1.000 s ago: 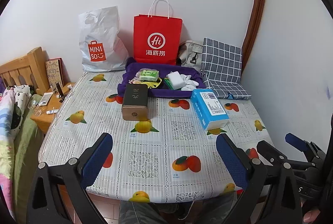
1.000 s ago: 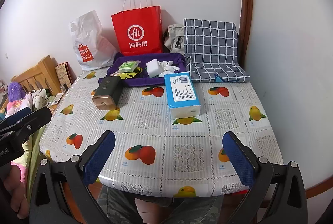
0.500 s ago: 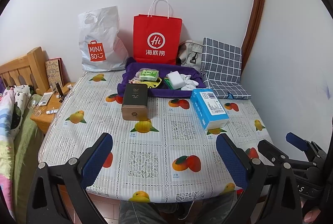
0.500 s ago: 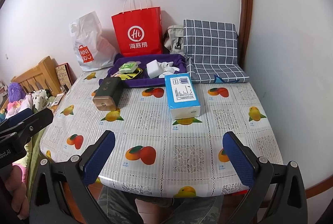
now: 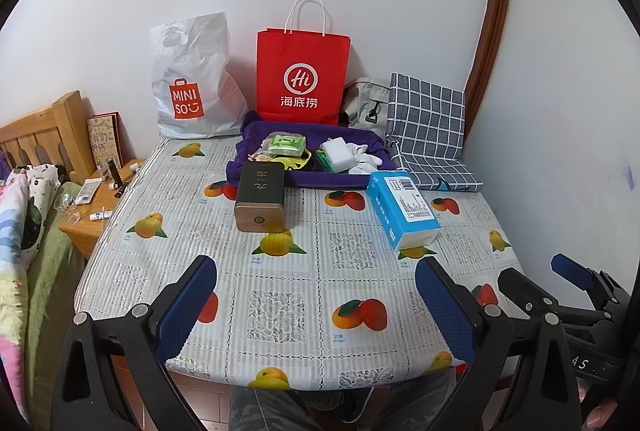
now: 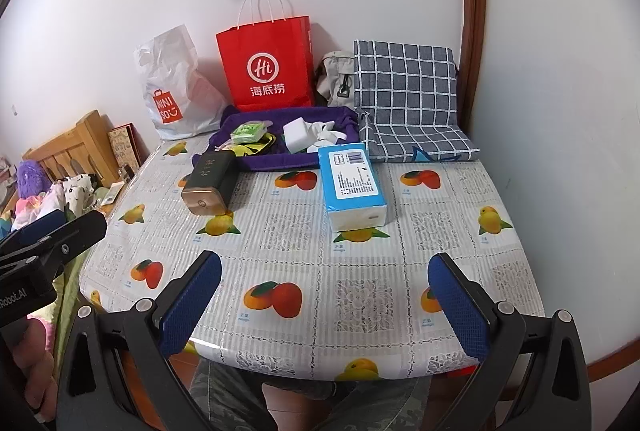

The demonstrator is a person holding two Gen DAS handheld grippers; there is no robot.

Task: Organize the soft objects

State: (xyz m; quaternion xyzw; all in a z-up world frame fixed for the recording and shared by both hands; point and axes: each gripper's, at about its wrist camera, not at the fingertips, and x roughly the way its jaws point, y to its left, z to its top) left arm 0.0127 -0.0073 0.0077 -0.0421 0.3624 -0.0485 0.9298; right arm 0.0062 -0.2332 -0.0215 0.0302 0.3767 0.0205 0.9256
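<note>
Nothing is gripped yet: the left gripper (image 5: pixel 316 301) and right gripper (image 6: pixel 326 301) are held wide apart, the tissue pack (image 6: pixel 354 185) untouched at twelve o'clock.

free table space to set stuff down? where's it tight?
Bare: the near half of the table, from the open left gripper and open right gripper up to the dark box and tissue pack; the strip between those two; the right edge beside the pack. Crowded: the back, with purple tray, checked cushion and bags.
</note>
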